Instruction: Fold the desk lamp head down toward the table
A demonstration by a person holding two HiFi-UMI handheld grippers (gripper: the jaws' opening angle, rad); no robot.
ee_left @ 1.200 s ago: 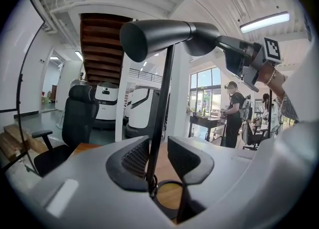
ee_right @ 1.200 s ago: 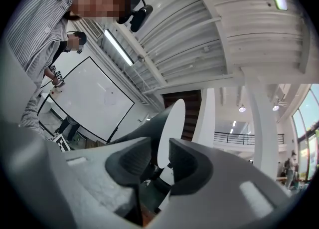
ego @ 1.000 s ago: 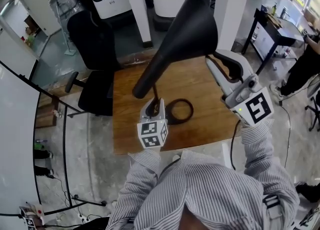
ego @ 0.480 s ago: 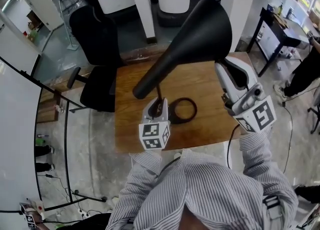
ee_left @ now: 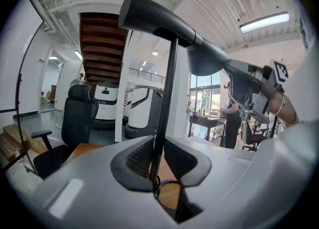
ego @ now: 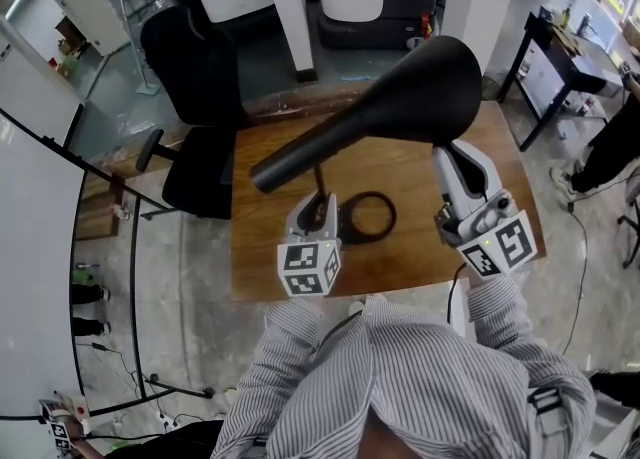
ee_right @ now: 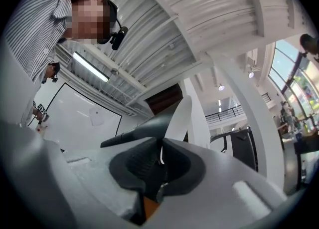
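Right gripper (ego: 455,159), centre right over the wooden table (ego: 270,267), has its jaws closing on the thin rim of the lamp head (ego: 410,97), which hangs tilted at upper centre. Left gripper (ego: 320,212), mid-frame, is clamped on the slim stem (ee_left: 167,98). The head looks light, rigid and smooth, so the rim is the place to grip while the stem is braced. The right forearm angles upward and the left lies about level

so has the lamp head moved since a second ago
Yes. The lamp head has tipped down; its wide end now sits nearer the table than before.
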